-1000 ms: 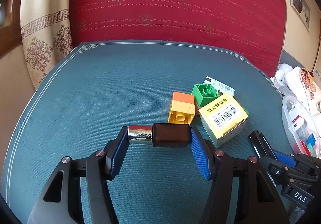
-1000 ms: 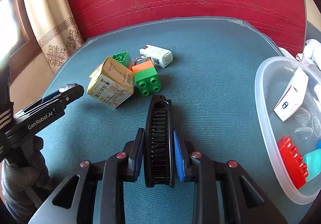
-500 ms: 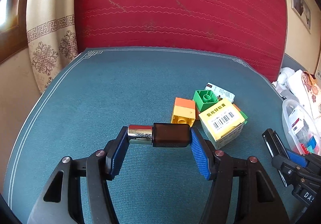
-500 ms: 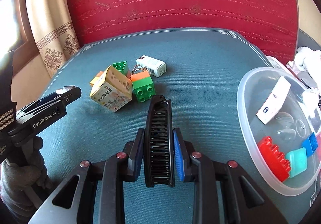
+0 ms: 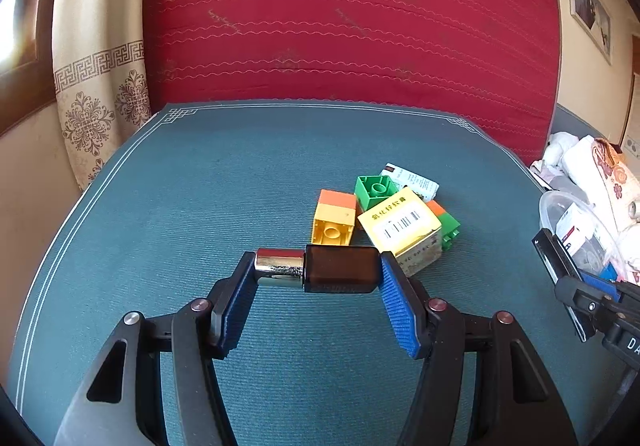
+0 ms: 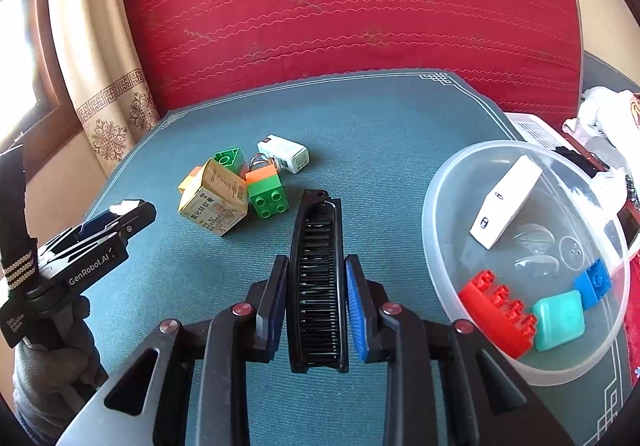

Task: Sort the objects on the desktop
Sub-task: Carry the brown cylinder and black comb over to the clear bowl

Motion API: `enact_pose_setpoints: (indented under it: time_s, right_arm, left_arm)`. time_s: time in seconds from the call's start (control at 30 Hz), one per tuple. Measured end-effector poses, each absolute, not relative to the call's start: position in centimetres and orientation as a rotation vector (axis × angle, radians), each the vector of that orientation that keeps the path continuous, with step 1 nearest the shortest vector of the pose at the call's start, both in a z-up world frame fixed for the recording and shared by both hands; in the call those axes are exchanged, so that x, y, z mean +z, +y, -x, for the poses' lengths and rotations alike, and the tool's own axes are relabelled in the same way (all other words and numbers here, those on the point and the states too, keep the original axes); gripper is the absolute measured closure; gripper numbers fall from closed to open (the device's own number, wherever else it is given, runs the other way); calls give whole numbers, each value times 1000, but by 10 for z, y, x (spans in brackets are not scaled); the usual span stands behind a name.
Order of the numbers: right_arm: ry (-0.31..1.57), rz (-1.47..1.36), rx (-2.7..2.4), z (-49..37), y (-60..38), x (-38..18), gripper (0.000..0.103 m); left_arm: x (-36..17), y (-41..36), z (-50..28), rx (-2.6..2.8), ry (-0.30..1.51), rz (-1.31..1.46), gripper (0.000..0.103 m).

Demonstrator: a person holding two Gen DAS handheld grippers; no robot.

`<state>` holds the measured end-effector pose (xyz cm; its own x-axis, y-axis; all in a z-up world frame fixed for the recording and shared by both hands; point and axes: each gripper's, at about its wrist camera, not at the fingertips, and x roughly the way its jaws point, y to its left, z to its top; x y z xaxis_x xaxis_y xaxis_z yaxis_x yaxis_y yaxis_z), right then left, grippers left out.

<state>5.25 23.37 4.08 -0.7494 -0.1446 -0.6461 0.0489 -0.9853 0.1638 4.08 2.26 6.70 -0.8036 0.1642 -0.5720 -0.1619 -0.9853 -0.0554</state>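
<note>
step: carry to bowl [image 6: 440, 182] | L gripper [image 5: 318, 272] clamped on brown bottle [image 5: 340, 273] | R gripper [image 6: 316, 300] pinched on comb [image 6: 318, 278] | next: drop-in needed (prob. over rim)

The left gripper [image 5: 318, 272] points forward and down over the teal mat [image 5: 200, 206], its jaws half apart and pressing the two ends of a small brown bottle [image 5: 340, 273]. The right gripper [image 6: 316, 302], also tilted down above the mat, has its jaws nearly together, clamped on a black folding comb [image 6: 318, 278]. A gloved hand [image 6: 52, 370] carries the left gripper.
</note>
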Motion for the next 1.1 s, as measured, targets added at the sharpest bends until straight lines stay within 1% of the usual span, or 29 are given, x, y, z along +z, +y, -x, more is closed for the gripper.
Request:
enact_pose_setpoints:
  time_s: [0.27,0.4,0.53,0.67,0.97,1.07,1.1]
  right_arm:
    - [-251,-993,-2906,-66,265,59,74]
    - [-301,-965,-2927,-73,285,67,74]
    - [-397,-964,-2837,-78,294,64,74]
    - [-483,-1039,-2752,-80,296,49,67]
    - [-383,-1196,-2758,-76,281,13,66]
    - [-390,-1238,-2745,-64,282,6,56]
    - [-381,-1252,-2740,-60,281,3,56]
  left_arm:
    - [82,54,-53,2766,41,849,40]
    - [87,67,-55,2742,62,831,40]
    - [87,76,-59,2726,44,842,40]
    - [86,80,-62,2712,52,846,40]
    - [85,92,-64,2676,69,852,40]
    - [85,95,-65,2670,82,851,40]
    - [85,95,-64,2669,85,852,40]
